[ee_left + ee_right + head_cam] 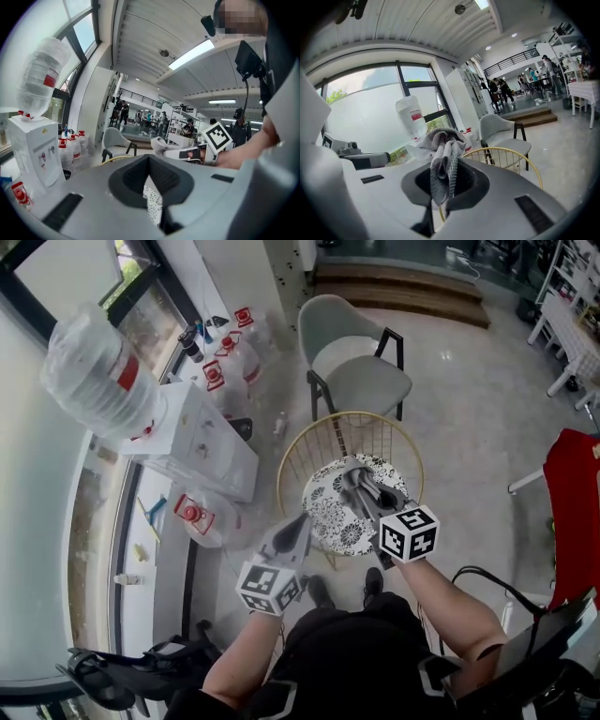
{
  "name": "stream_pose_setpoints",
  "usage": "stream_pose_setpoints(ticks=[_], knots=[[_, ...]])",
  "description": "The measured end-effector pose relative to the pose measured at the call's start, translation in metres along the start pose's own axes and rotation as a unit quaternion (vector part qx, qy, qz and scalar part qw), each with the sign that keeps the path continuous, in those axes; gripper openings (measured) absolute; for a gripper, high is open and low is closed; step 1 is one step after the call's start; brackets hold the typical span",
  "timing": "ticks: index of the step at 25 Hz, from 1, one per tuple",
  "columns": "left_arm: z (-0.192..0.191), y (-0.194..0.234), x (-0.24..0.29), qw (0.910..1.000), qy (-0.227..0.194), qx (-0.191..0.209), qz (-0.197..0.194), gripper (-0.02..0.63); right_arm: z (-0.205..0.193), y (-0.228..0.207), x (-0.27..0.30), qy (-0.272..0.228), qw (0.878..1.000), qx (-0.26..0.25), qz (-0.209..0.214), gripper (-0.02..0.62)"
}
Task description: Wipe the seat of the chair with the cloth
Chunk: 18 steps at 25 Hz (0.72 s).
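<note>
Now my right gripper (354,472) clamps the grey cloth (443,164) above the chair's patterned seat (333,517). My left gripper (300,524) is closed on nothing, near the seat's edge.

Grey left tongs (303,520), grey right tongs (351,470), 1 black-white marker cube (410,532) each; black clothing (347,652).

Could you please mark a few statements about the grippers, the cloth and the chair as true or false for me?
1. The right gripper is clamped on a grey cloth. True.
2. The left gripper grips a cloth too. False: its jaws are together with nothing between them.
3. The chair below both grippers has a gold wire back and a patterned seat. True.
4. The cloth lies spread flat on the seat. False: it is bunched in the right gripper.
5. The water dispenser carries no bottle. False: an upturned bottle sits on it.
</note>
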<state>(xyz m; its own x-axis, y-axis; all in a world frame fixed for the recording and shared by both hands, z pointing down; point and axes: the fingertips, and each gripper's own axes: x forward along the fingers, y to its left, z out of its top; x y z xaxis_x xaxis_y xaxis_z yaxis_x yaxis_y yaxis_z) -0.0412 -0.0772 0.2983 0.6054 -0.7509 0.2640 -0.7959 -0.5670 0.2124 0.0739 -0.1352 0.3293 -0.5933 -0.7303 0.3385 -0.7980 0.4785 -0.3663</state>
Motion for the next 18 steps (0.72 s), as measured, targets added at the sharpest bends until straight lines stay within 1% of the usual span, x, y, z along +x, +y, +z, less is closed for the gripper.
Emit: stream_pose_setpoints(ticks=[5,8,13,18], knots=[[0.03,0.009,-0.003,0.9989,-0.026,0.012,0.037,0.006,0.032,0.003,-0.014,-0.025,1.0,-0.014,0.0,0.021],[0.047,0.009,-0.003,0.9987,-0.039,0.011,0.032,0.006,0.051,0.006,-0.019,-0.042,0.999,-0.025,0.004,0.021],[0.065,0.003,-0.002,0.999,-0.041,0.013,0.008,0.006,0.065,0.011,-0.027,-0.052,0.996,-0.07,0.003,0.021],[0.075,0.012,0.002,0.9989,-0.039,0.018,0.02,0.006,0.076,0.012,-0.034,-0.06,0.995,-0.08,0.002,0.021]])
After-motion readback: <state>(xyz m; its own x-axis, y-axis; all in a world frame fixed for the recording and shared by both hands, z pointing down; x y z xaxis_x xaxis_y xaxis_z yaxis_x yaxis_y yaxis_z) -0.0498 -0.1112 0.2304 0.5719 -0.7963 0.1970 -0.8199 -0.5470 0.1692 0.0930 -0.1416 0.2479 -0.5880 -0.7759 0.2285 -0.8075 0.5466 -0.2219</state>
